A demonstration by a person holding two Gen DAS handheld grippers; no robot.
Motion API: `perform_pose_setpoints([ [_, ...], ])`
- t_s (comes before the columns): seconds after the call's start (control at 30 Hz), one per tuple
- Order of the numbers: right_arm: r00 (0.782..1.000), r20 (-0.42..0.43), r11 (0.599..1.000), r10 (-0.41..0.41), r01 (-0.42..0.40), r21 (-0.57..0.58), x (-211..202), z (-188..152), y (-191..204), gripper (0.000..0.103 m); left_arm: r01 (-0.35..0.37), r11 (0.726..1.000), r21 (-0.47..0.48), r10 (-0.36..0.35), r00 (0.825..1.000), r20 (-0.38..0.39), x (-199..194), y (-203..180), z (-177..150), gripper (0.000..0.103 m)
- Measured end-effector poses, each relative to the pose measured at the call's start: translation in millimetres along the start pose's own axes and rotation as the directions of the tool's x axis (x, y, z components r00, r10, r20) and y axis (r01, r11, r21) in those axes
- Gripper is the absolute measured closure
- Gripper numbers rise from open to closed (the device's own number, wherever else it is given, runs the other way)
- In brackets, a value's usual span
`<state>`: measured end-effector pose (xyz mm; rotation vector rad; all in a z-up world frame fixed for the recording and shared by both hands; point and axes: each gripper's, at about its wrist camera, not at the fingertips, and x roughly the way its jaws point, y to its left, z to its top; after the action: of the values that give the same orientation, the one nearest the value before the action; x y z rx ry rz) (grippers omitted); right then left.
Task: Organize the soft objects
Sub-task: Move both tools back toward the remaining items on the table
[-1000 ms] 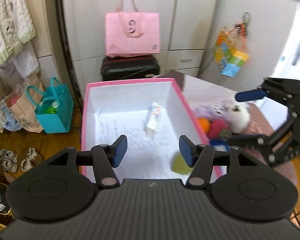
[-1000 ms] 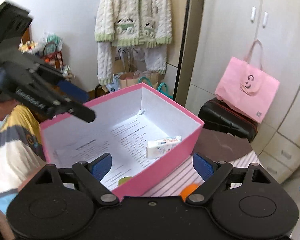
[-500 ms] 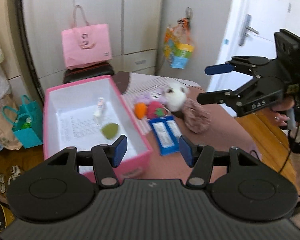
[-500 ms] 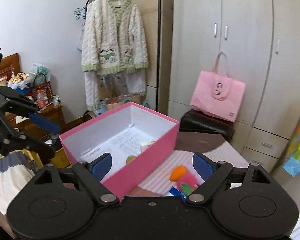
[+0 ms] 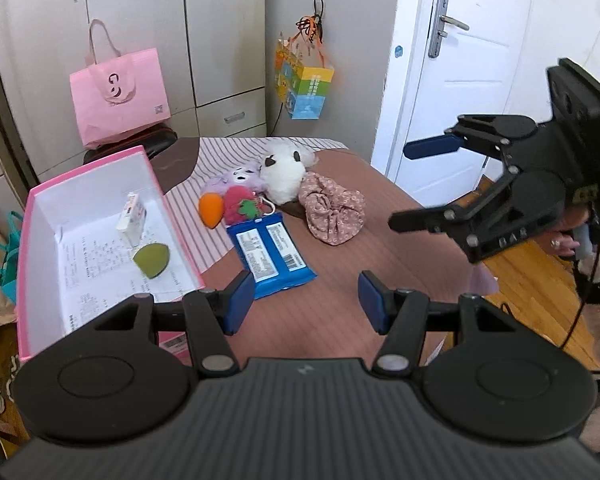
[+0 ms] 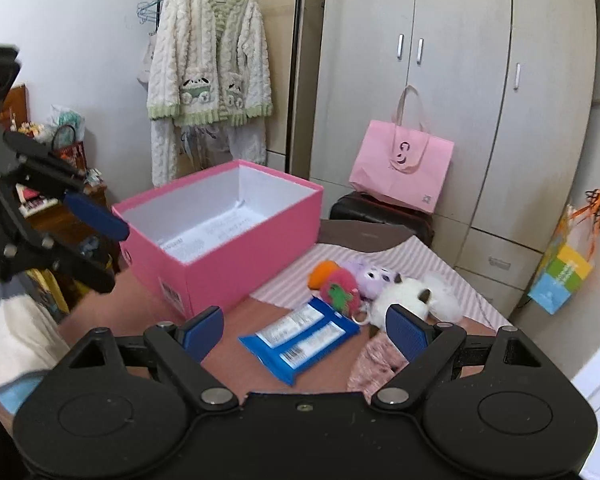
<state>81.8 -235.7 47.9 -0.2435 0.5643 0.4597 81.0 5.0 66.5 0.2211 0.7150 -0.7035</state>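
A pink box (image 5: 26, 248) (image 6: 236, 268) stands open on the table's left side, with a green sponge (image 5: 152, 260) and a small white packet (image 5: 132, 220) inside. Beside it lie a blue tissue pack (image 5: 270, 250) (image 6: 300, 338), an orange sponge (image 5: 211, 209) (image 6: 322, 271), a red plush strawberry (image 5: 242, 205) (image 6: 340, 289), a purple plush (image 5: 240, 177) (image 6: 370, 278), a white plush (image 5: 286, 176) (image 6: 404, 300) and a pink floral scrunchie (image 5: 334, 213) (image 6: 374, 364). My left gripper (image 5: 306, 302) is open and empty above the table's near edge. My right gripper (image 6: 304, 330) is open and empty above the tissue pack.
A pink tote bag (image 5: 118, 98) (image 6: 402, 166) sits on a black suitcase (image 6: 380, 216) behind the table. A colourful bag (image 5: 304, 88) hangs on the wall. A white door (image 5: 460, 80) is at right. A cardigan (image 6: 208, 72) hangs at left.
Both grippers have pulled back and up from over the box. The left view has swung right, bringing the soft things on the table into view. Both stay open and empty.
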Motion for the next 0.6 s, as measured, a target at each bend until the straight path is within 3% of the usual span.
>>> perform_pose_setpoints([
  [0.2,1.0,0.017,1.0,-0.025,0.025,0.003,-0.7,-23.5,-9.7,0.012,-0.024,1.0,0.01,0.024,1.0,0.011,33.5,-11.8,4.5,0.047],
  [0.6,0.996,0.066,0.997,-0.066,0.062,0.052,47.9,-60.2,-44.8,0.012,-0.146,0.989,-0.039,0.149,0.985,0.082,109.6,-18.0,19.1,0.047],
])
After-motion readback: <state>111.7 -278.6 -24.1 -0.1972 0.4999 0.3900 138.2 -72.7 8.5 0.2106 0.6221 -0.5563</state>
